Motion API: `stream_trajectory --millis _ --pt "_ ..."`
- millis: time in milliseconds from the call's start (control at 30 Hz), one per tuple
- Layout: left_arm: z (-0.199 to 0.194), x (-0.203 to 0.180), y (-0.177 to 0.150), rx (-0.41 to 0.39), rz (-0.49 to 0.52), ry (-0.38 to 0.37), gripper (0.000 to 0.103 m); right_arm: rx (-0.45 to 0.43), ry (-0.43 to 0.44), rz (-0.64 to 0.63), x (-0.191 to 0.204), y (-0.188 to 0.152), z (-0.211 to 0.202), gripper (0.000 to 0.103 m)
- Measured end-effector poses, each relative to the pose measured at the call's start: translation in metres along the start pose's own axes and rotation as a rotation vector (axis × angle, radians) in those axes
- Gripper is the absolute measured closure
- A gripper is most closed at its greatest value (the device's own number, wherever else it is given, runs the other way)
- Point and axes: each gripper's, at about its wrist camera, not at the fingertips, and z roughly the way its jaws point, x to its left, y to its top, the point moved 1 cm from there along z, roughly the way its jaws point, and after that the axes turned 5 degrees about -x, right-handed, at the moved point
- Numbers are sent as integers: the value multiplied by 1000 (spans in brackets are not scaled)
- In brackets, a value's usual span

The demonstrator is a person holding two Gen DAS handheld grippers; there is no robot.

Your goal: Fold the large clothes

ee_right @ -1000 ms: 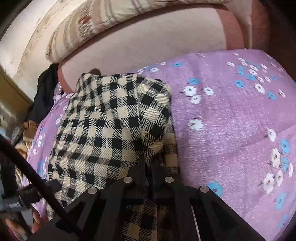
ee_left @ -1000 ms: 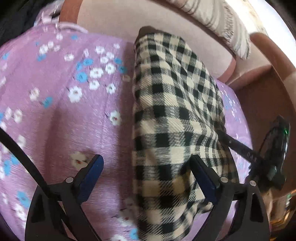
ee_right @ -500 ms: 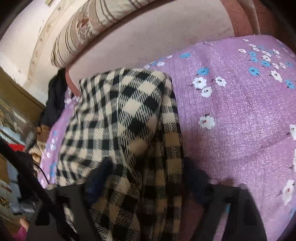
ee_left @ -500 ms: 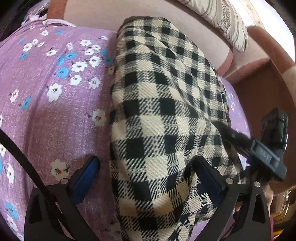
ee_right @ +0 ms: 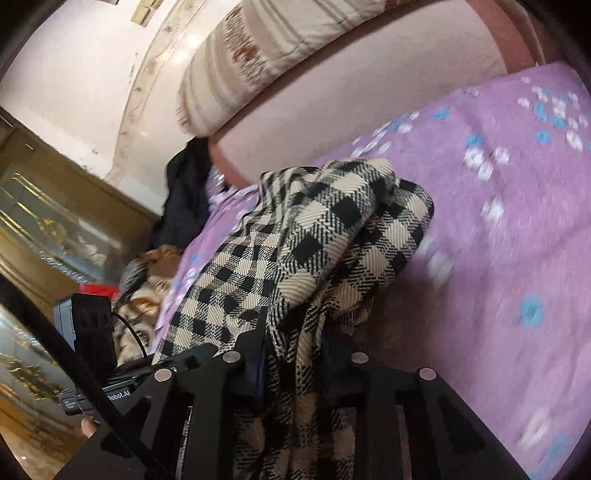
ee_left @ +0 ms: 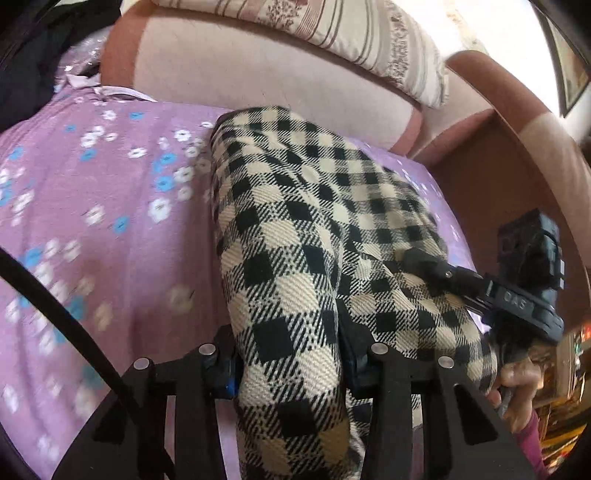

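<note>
A black-and-cream checked garment (ee_left: 314, 221) lies folded in a long strip on the purple floral bedspread (ee_left: 92, 221). My left gripper (ee_left: 291, 354) is shut on its near end, with thick cloth bunched between the fingers. In the right wrist view the same checked garment (ee_right: 314, 251) is lifted and bunched, and my right gripper (ee_right: 295, 354) is shut on a fold of it. The right gripper also shows in the left wrist view (ee_left: 517, 295), at the garment's right edge. The fingertips of both grippers are hidden by cloth.
A pink headboard (ee_left: 258, 74) with a striped pillow (ee_left: 332, 33) runs along the back. Dark clothing (ee_right: 184, 192) lies at the far left corner of the bed. A wooden cabinet (ee_right: 55, 221) stands beyond the bed's left side.
My left gripper closed on the garment's near end. My right gripper opened, then closed again on a fold. The near part of the garment has risen off the bedspread.
</note>
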Motion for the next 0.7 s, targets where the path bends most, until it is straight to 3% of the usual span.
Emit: stream_trajectory --millis 200,267,300,333,367,433,567,700 --pt "-47 18 -73 64 -12 15 60 93 38 14 20 -68 1 77" --pt "-34 29 -101 107 -59 52 51 122 -38 -4 15 -85 9 72" --pt "-29 34 -109 125 -67 81 46 152 -139 -12 6 -93 17 67" --pt "-22 39 -117 132 -80 122 32 165 -194 -17 1 -97 20 58" --pt "-24 43 -120 103 -105 147 23 157 -211 -13 -1 -98 17 54" --pt "-35 44 -117 84 -135 164 23 136 -227 -15 6 -96 4 53" --pt "-64 30 -105 -25 -76 261 22 74 -274 -182 43 -96 -35 53" --pt "-60 17 -99 -29 -49 287 22 58 -235 -261 78 -107 -47 53"
